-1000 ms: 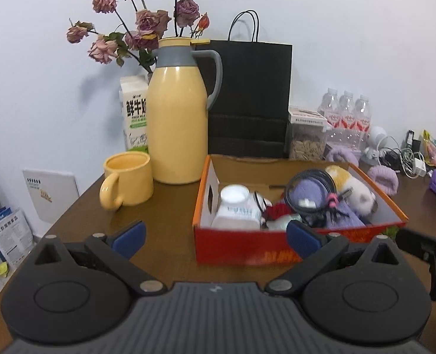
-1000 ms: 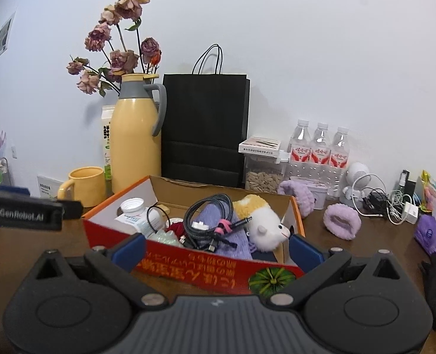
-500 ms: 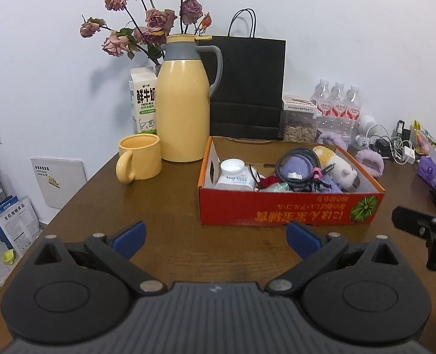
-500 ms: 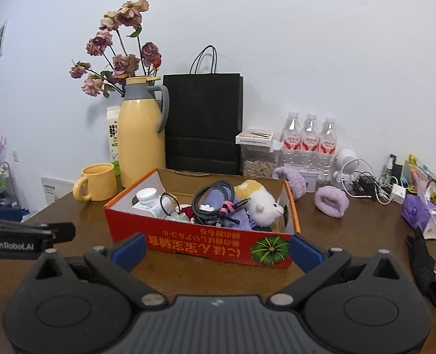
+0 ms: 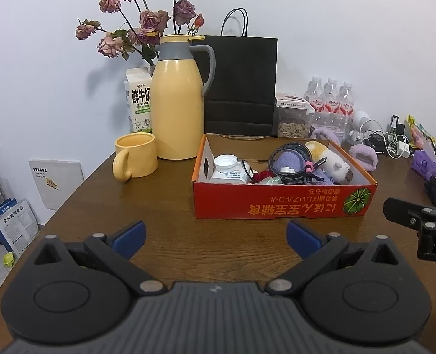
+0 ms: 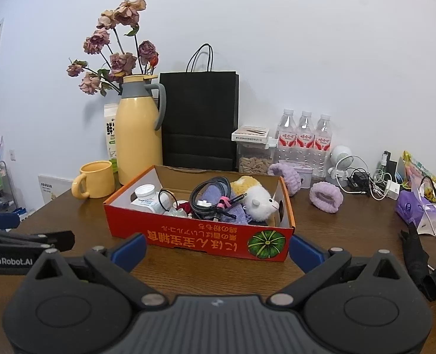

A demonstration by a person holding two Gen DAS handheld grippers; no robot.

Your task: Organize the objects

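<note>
Mostly done, judging by layout: red box [image 5: 280,203] sits mid-table [image 5: 165,236], already holding white bottle [image 5: 228,168], coiled black cable [image 5: 290,159], plush toy [image 5: 333,163] and purple cloth [image 6: 218,196]. Left gripper [image 5: 215,234] and right gripper [image 6: 216,247] both hover short of the box, jaws spread wide, nothing held. Left to sort, probably: purple scrunchie [image 6: 325,197] and the cable tangle [image 6: 365,181] lying outside to the right.

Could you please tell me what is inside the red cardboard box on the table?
The red cardboard box holds a white plastic bottle, a coiled black cable, a purple cloth and a white-and-yellow plush toy. Whatever lies beneath them is covered.
</note>
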